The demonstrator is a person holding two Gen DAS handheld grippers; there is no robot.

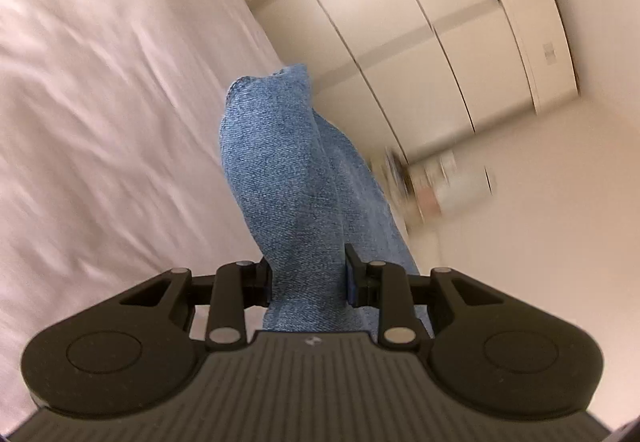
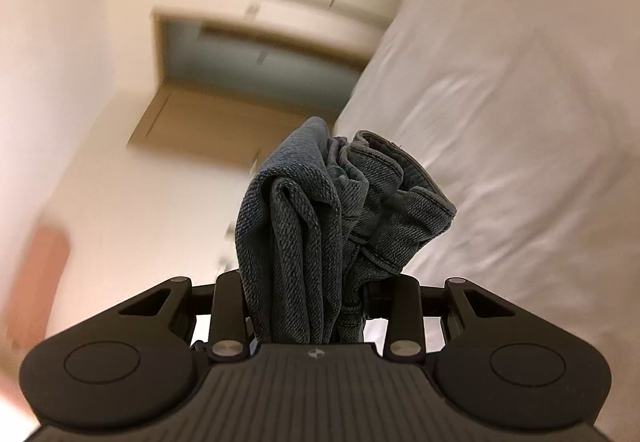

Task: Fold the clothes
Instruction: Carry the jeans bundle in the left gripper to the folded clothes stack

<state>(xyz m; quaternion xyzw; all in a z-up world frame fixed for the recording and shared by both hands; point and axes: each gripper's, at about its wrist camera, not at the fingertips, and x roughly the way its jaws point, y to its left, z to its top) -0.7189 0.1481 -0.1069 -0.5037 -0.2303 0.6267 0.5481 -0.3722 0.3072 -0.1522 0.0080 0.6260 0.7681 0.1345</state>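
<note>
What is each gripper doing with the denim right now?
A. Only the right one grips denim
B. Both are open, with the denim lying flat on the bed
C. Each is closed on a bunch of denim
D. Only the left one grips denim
C: the left gripper pinches the light blue denim, and the right gripper clamps a bunched dark denim fold beside the white bed.

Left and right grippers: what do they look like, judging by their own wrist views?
Both look alike. The left gripper and the right gripper are matte black plastic, each with a ribbed centre body bearing a small logo, two rounded lobes with circular outlines, linkage bars on silver pins, and short black fingers. No cables or sleeves show.
</note>
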